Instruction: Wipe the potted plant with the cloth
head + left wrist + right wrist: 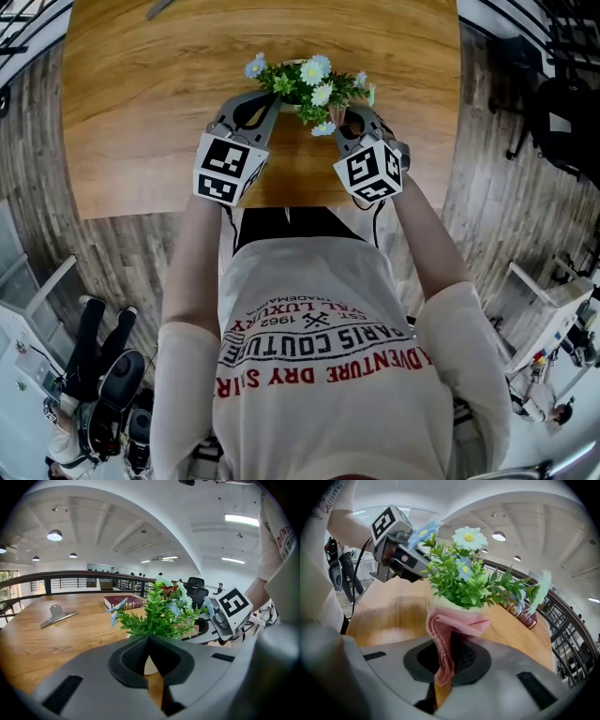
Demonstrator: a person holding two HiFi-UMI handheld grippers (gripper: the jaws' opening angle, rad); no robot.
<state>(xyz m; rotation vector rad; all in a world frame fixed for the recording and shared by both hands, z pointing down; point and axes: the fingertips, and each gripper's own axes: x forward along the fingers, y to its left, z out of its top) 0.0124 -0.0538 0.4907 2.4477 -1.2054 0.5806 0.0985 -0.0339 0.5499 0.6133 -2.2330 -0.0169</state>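
Your right gripper [446, 660] holds its jaws closed on the pink towelling cloth [461, 623], which lies against the pale pot rim of the green potted plant with white and blue flowers [305, 86] (on the brown wooden table [141, 94]); this gripper is at the plant's 4 o'clock; your left gripper [149, 641], jaws together and empty, is just beside it at 8 o'clock.

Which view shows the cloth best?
The right gripper view: the pink cloth hangs pinched in the right gripper, draped against the pot. The head and left gripper views show only slivers among the leaves.
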